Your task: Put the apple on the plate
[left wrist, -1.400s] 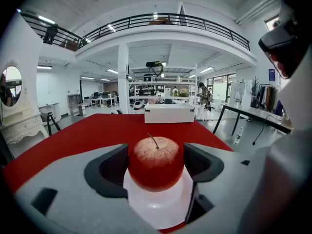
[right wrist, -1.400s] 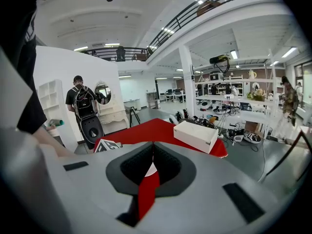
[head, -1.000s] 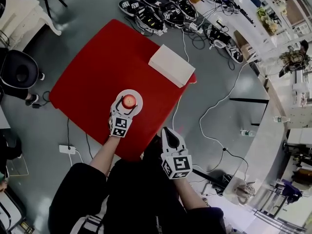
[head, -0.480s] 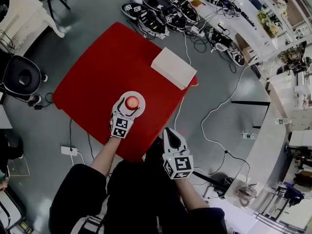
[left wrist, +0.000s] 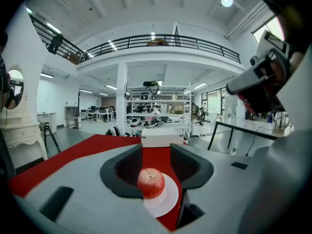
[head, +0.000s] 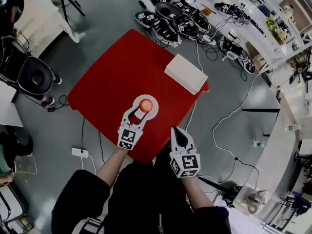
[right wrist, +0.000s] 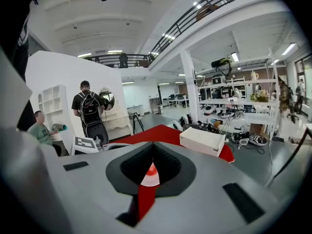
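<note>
A red apple (head: 146,104) rests on a small white plate (head: 152,112) near the front edge of the red table (head: 122,72). My left gripper (head: 138,116) hovers just in front of the plate and above it. Its jaws are closing with nothing held between them. In the left gripper view the apple (left wrist: 150,183) and plate (left wrist: 165,201) lie below and beyond the left gripper (left wrist: 156,156). My right gripper (head: 177,135) stays off the table's front edge, shut and empty. Through the right gripper (right wrist: 152,152) I glimpse the apple (right wrist: 152,170).
A white box (head: 185,73) sits at the table's far right edge. Shoes and cables (head: 175,23) litter the floor beyond. A black chair (head: 35,78) stands at the left, a power strip (head: 79,152) lies on the floor. A person with a backpack (right wrist: 90,112) stands far off.
The left gripper has drawn back and risen from around the apple, its jaws narrower than before. The apple stays on the plate. The right gripper has hardly moved.
</note>
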